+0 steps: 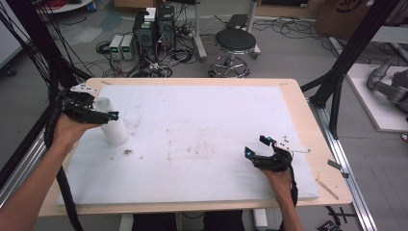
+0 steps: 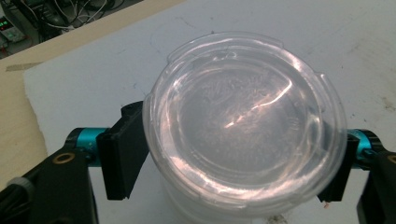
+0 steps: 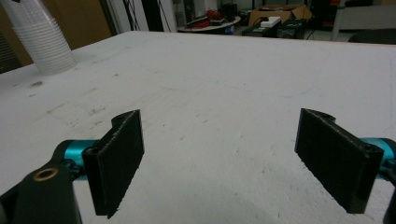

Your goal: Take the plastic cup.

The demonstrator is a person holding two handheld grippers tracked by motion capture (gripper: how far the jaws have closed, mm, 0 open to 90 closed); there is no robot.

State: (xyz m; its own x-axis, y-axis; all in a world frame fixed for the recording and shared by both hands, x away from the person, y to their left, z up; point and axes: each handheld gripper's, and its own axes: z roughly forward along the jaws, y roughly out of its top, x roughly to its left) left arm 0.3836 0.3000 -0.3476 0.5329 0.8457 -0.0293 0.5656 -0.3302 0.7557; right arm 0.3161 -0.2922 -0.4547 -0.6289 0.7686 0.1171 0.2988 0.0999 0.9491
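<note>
No brand, label or legible writing anywhere on the cups, grippers or board.

Stack of cups (image 1: 114,129): clear, thin plastic, nested upside down, ribbed where rims overlap; stood at the left side of the white board (image 1: 202,120), near its left edge. From the left gripper view the top cup's round base (image 2: 245,121) was glossy, with a raised rim and glare streaks across it. In the right gripper view the stack (image 3: 42,37) was in the far corner, its top cut off by the frame.

Left gripper (image 1: 98,114): black jaws with teal fittings, set either side of the stack's upper part. The one jaw pad (image 2: 125,154) sat against the cup wall; the opposite pad was mostly hidden behind the cup, so whether it was truly clamped I could not tell.

Right gripper (image 1: 256,147): low over the board's right front area, well apart from the cups, jaws spread wide with nothing between them. Pads (image 3: 116,158) flat, matte, rectangular.

Board surface: white, foam-like, scuffed, with brownish smudges and crumbs. It lay on a pale wooden table (image 1: 308,125).

Beyond: a black round stool (image 1: 235,43) and tangled cables on the floor, details too small to read.
</note>
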